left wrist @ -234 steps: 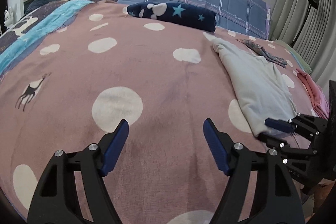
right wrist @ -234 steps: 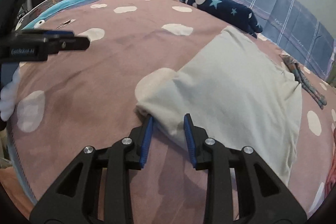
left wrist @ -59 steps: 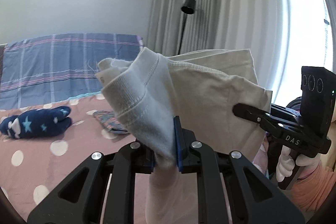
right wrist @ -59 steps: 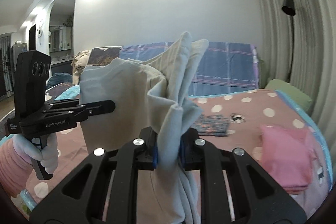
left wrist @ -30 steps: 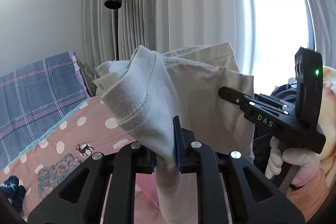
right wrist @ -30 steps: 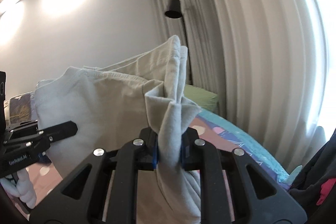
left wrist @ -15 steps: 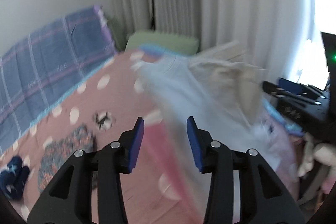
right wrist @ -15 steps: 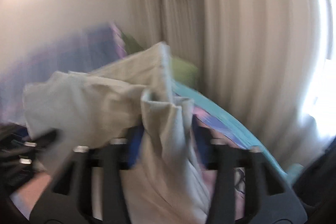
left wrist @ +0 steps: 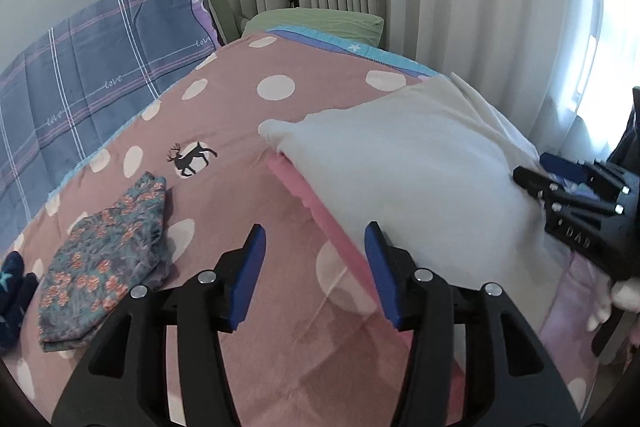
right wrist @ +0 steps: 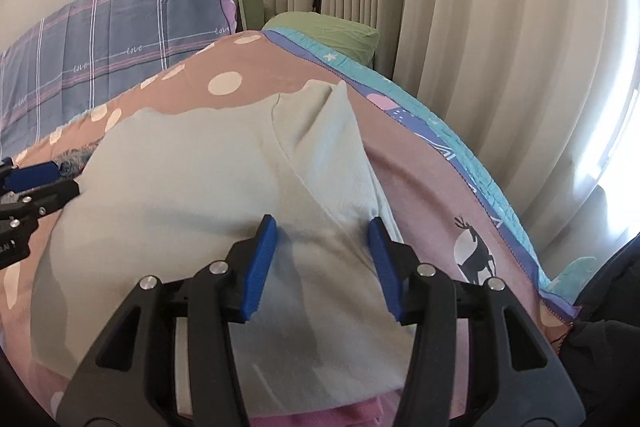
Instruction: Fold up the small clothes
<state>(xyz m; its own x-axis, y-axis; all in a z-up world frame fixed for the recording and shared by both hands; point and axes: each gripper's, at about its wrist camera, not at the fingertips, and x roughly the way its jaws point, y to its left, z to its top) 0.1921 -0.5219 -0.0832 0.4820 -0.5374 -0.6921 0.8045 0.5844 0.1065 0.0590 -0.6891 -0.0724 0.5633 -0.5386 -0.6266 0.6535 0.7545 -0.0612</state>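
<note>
Cream garment point(right wrist: 200, 195) lies on the pink stack point(left wrist: 316, 203); left gripper point(left wrist: 314, 267) jaws opening, empty; right gripper point(right wrist: 322, 263) jaws parted, gripping nothing

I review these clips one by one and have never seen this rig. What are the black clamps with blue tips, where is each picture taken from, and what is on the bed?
Each clamp is a handheld two-finger gripper; a person holds one in each hand, with a fisheye camera looking along its fingers. The left gripper has opening jaws with nothing between them. The right gripper is open above the folded pale shirt, not gripping it. The shirt lies on a pink garment on the dotted bedspread. A folded floral garment lies to the left.
</note>
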